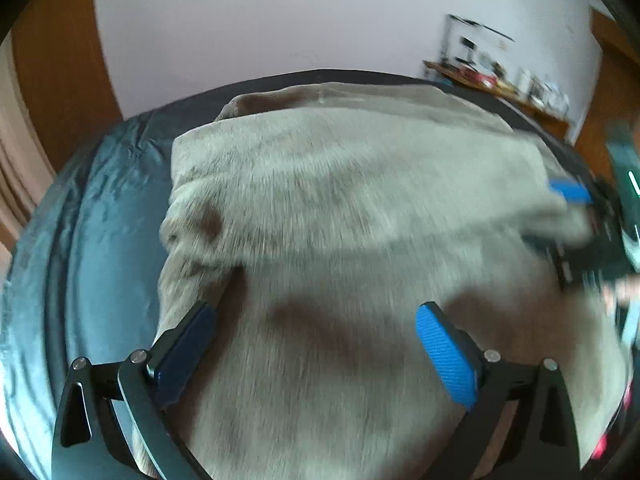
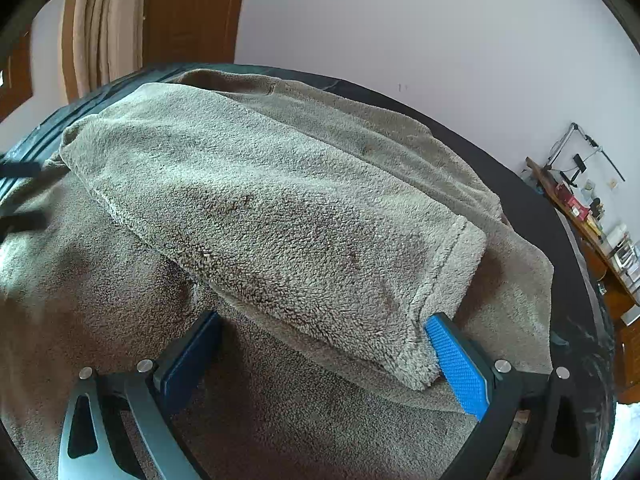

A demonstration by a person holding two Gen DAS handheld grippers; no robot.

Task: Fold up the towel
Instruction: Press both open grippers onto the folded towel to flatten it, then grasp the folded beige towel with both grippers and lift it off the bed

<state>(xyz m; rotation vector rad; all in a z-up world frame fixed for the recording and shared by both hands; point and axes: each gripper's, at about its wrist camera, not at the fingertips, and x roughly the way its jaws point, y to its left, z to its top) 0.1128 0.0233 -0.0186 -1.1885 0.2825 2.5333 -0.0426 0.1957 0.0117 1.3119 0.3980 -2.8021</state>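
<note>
A fluffy grey-beige towel [image 1: 340, 208] lies on a dark table, folded over itself. Its upper flap [image 2: 260, 208] rests on the lower layer [image 2: 100, 300]. My left gripper [image 1: 316, 332] hovers open over the towel's near part, nothing between its blue pads [image 1: 448, 356]. My right gripper [image 2: 324, 344] is open too. The flap's near corner [image 2: 420, 368] lies just inside its right pad [image 2: 458, 364], touching or nearly so. The left wrist view shows the right gripper [image 1: 572, 192] blurred at the flap's right edge. Dark blurred parts of the left gripper [image 2: 20, 192] show at the right view's left edge.
The dark table edge [image 2: 520, 184] curves around the towel, with a teal-blue cover [image 1: 104, 240] at its left. Behind are a white wall, a brown wooden door [image 2: 188, 12] and a beige curtain [image 2: 104, 20]. A cluttered wooden desk [image 2: 592, 216] stands at the right.
</note>
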